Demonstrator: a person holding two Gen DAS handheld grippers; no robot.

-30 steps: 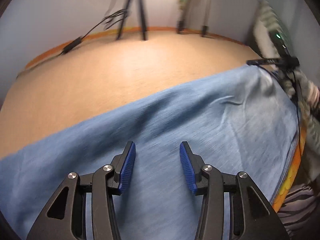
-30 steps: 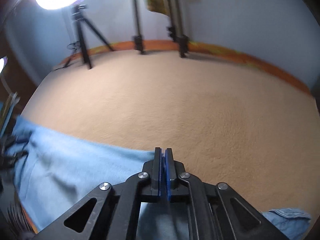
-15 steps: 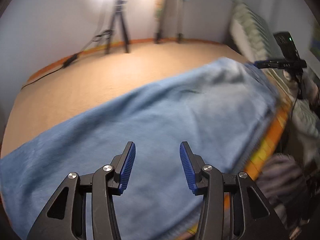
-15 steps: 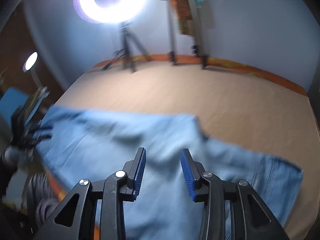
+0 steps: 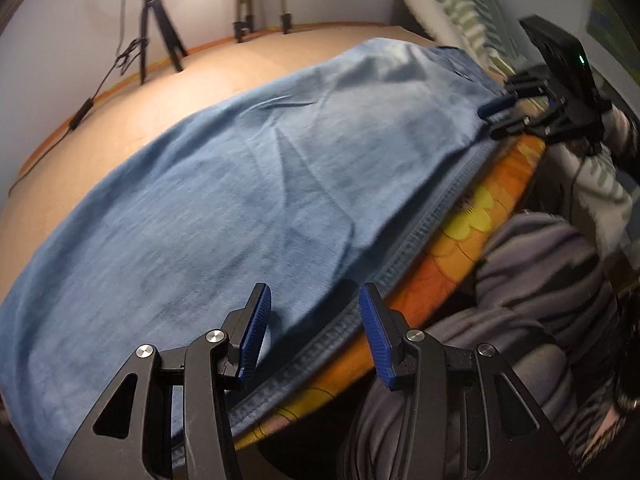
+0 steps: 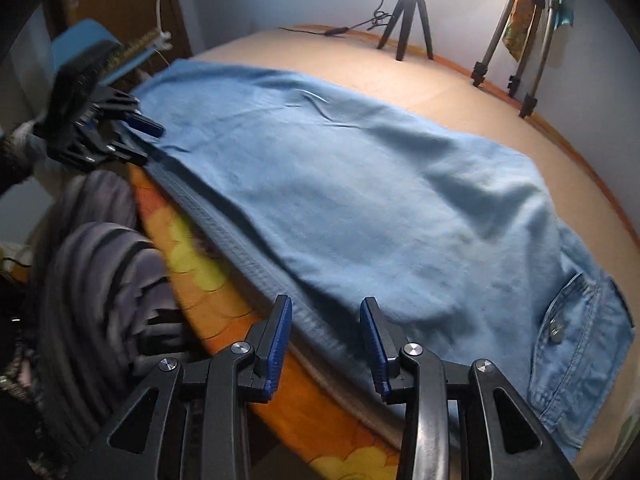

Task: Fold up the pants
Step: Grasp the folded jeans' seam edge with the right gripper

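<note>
Light blue denim pants (image 5: 248, 184) lie spread flat along the near edge of a tan bed, folded lengthwise with a seam running along the edge; they also fill the right wrist view (image 6: 360, 184), with a buttoned pocket (image 6: 576, 320) at the right end. My left gripper (image 5: 312, 320) is open and empty just above the seam at the near edge. My right gripper (image 6: 326, 332) is open and empty over the same edge near the pocket end. Each gripper shows in the other's view: the right one (image 5: 504, 114), the left one (image 6: 132, 136).
The tan bed surface (image 6: 460, 92) stretches beyond the pants to the wall. An orange floral sheet edge (image 6: 200, 264) hangs at the near side. Tripods (image 6: 408, 24) and a ring light stand at the far edge. The person's striped clothing (image 5: 520, 320) is close below.
My right gripper was shut on the pants a second ago and is now open. Both grippers have pulled back to the bed's near edge, and the pants have settled flat.
</note>
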